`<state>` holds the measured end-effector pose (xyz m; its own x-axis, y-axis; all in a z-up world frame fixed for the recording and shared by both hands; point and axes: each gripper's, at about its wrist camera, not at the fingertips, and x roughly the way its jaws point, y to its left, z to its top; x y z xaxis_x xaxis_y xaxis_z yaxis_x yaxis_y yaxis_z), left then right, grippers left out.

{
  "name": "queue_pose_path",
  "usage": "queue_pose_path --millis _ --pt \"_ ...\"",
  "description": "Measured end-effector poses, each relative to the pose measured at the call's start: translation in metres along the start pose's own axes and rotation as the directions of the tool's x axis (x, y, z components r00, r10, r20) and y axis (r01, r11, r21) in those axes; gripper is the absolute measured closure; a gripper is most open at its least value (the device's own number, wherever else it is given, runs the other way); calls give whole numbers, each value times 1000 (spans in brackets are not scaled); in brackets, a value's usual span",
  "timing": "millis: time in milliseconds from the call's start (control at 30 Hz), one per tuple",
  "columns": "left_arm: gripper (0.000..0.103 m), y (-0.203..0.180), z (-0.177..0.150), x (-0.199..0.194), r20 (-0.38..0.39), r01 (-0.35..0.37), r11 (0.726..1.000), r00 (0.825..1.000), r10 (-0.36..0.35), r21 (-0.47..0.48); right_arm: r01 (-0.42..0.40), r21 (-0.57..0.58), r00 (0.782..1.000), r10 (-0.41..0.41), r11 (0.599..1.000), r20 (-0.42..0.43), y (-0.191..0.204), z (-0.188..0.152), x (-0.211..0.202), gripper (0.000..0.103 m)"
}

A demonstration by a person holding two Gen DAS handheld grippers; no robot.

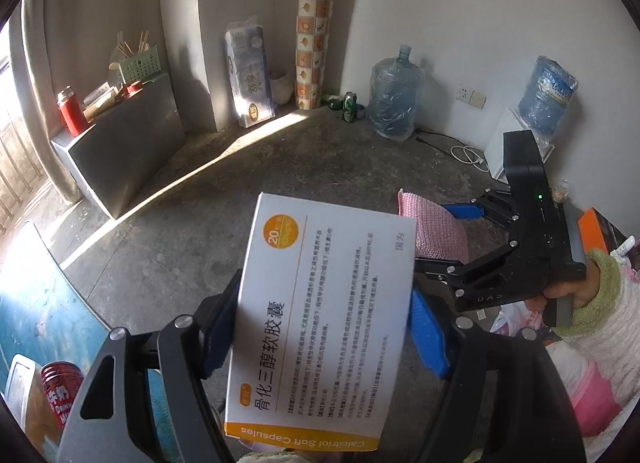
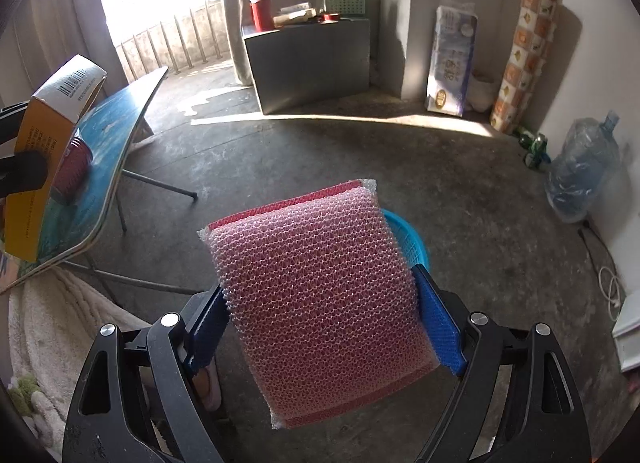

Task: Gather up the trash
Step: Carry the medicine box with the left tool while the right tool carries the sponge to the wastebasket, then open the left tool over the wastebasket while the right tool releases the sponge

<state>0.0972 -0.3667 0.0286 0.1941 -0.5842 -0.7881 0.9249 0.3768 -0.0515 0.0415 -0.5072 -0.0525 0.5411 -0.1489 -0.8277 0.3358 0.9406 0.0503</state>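
A white and orange medicine box (image 1: 320,303) stands upright between the blue pads of my left gripper (image 1: 324,335), which is shut on its two sides. My right gripper (image 2: 324,323) is shut on a pink mesh scouring sponge (image 2: 316,283), held over the concrete floor. In the left wrist view the right gripper (image 1: 444,237) shows at the right with the sponge (image 1: 434,231), in a hand with a fuzzy sleeve. The right wrist view has the box (image 2: 52,123) at the left edge. Behind the sponge the rim of a blue basket (image 2: 406,239) peeks out on the floor.
A folding table with a blue top (image 2: 116,135) stands at the left, with a red can (image 2: 74,171) on it. A grey cabinet (image 2: 308,63) is at the back. A big water bottle (image 2: 580,175), green cans (image 2: 536,151) and a white cable (image 2: 610,287) line the right wall.
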Motion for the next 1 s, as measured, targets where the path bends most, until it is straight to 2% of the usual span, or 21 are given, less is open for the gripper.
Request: queue_pose_path --millis 133,300,600,800,1000 --pt "30 -1 8 65 -104 -23 999 994 20 -29 -38 124 998 43 992 -41 -28 -12 30 23" --pt "30 8 12 139 -216 -57 994 976 35 -97 -54 293 994 80 955 -80 -56 -19 74 23" --pt "29 11 24 226 -289 -110 984 955 67 -138 -42 459 992 91 888 -86 -79 -20 121 21" --pt "24 15 32 251 -324 -178 973 938 123 -146 -28 516 992 89 856 -94 -83 -26 140 16" --pt "22 16 37 236 -299 -175 971 947 121 -161 -36 543 993 92 839 -77 -82 -31 141 16"
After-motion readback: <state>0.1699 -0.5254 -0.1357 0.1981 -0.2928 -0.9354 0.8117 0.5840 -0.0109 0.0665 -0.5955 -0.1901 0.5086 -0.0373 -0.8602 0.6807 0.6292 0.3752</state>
